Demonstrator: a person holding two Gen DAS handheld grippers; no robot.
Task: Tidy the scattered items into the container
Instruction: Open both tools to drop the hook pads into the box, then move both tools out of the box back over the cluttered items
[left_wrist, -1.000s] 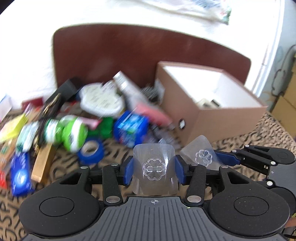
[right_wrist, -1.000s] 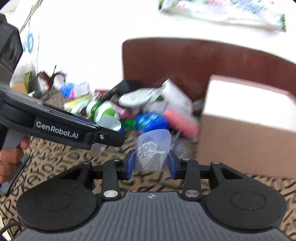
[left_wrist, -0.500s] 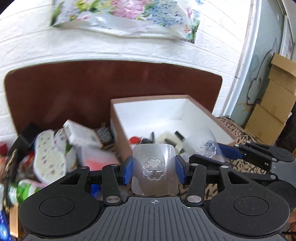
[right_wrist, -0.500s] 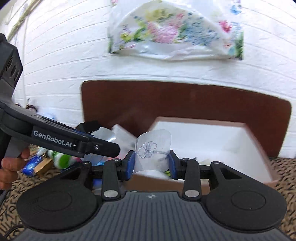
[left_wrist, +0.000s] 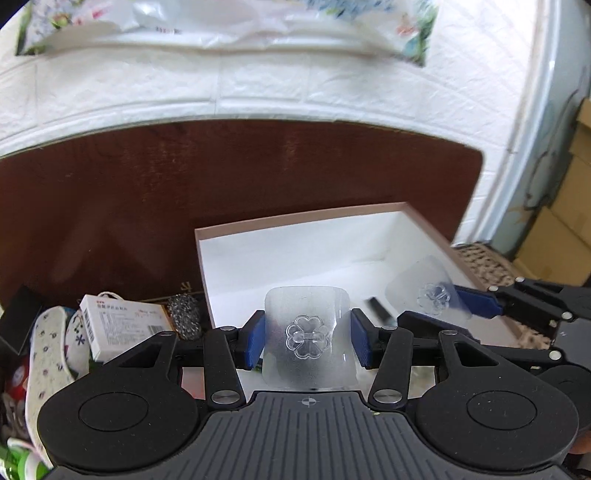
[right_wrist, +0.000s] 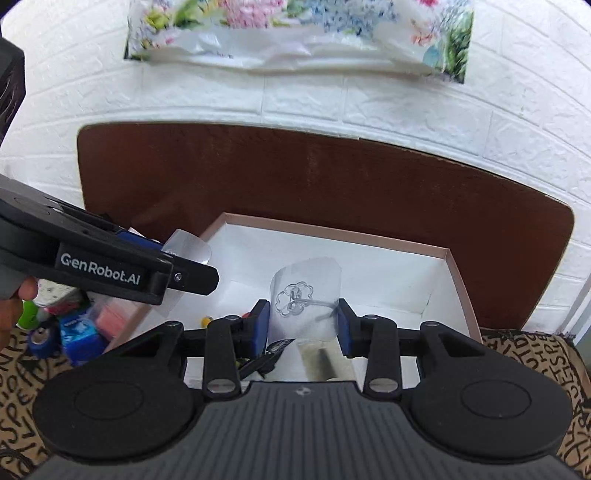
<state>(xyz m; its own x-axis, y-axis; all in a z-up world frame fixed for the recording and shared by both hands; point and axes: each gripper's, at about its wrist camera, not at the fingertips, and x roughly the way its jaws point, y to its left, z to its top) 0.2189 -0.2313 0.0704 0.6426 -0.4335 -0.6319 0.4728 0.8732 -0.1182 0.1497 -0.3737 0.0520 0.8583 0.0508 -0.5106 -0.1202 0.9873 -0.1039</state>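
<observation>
My left gripper (left_wrist: 308, 339) is shut on a clear plastic pad with a clover emblem (left_wrist: 306, 314), held over the near left part of the open box (left_wrist: 295, 226), which is brown outside and white inside. My right gripper (right_wrist: 303, 317) is shut on a second clear clover pad (right_wrist: 306, 288), also above the box (right_wrist: 455, 284). Each gripper shows in the other's view: the right gripper (left_wrist: 443, 306) to the right, the left gripper (right_wrist: 184, 266) to the left. A few small dark items (right_wrist: 273, 354) lie in the box.
Left of the box is the pile: a white medicine carton (left_wrist: 118, 325), a flowered insole (left_wrist: 48, 354), a steel scourer (left_wrist: 183, 314), a blue tape roll (right_wrist: 42, 339), a blue packet (right_wrist: 79, 338). A brown board (right_wrist: 314, 184) and white brick wall stand behind. Cardboard boxes (left_wrist: 554, 229) sit far right.
Both grippers have swung from over the pile to the right and upward, each with its clear pad, and now hang over the open box. The jaws have kept their width.
</observation>
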